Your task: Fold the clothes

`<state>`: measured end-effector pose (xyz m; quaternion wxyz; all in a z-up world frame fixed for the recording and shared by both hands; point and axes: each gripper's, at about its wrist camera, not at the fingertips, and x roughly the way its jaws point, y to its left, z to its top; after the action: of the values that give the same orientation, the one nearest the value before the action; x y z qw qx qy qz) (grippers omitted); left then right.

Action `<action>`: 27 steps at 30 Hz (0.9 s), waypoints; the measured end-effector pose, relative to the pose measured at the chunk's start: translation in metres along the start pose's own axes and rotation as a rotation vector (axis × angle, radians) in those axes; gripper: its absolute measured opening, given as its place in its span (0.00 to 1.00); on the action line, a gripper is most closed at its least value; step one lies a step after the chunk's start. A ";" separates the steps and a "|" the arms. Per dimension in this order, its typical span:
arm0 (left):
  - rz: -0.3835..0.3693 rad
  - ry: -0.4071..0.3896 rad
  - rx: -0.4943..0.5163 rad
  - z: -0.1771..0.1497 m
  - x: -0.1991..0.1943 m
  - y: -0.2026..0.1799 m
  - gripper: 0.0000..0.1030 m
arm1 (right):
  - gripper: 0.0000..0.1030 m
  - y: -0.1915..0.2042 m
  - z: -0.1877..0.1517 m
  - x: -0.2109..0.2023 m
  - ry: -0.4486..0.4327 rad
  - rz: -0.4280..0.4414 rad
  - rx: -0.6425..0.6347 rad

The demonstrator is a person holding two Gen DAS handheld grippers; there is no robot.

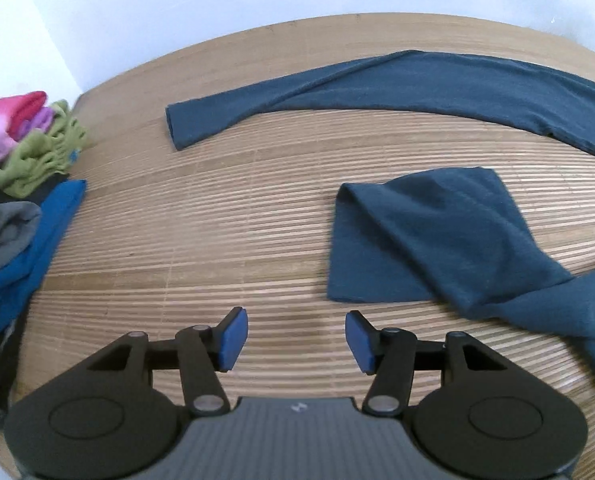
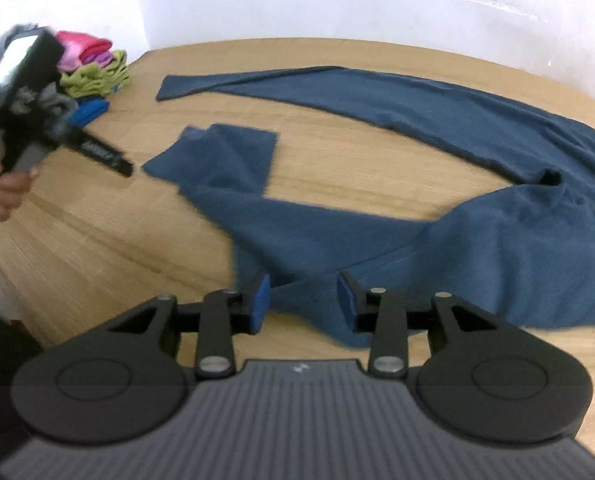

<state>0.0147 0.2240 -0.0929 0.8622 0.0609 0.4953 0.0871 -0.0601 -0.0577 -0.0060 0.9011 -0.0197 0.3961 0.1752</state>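
The left gripper hangs over bare wood with its 2 blue pads apart and nothing between them. The right gripper also stands apart; dark blue cloth lies under the gap, but the pads do not press on it. Both views show 1 dark blue long-sleeved top spread on the slatted wooden table. The far sleeve lies straight and flat. The near sleeve is creased, its cuff end doubled over. At the table's left edge sits a pile of pink, green, grey and blue clothes. The top looks like soft, light, limp knit; it should drape and slide easily, so a pinch at a cuff, hem or shoulder seam seems best.
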 end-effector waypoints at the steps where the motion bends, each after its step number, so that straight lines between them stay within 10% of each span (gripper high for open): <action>1: -0.019 -0.003 0.003 0.000 0.005 0.006 0.55 | 0.42 0.005 -0.003 0.000 0.022 0.009 0.018; 13: -0.207 -0.039 0.042 0.010 0.030 0.005 0.58 | 0.43 0.037 -0.011 0.002 0.083 -0.064 0.083; 27: -0.212 -0.032 0.010 0.014 0.033 0.010 0.59 | 0.43 0.079 0.039 0.080 0.022 -0.080 -0.358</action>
<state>0.0419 0.2400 -0.1116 0.8741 0.0137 0.4855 -0.0080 -0.0086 0.0475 -0.0289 0.8852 -0.1973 0.3672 0.2066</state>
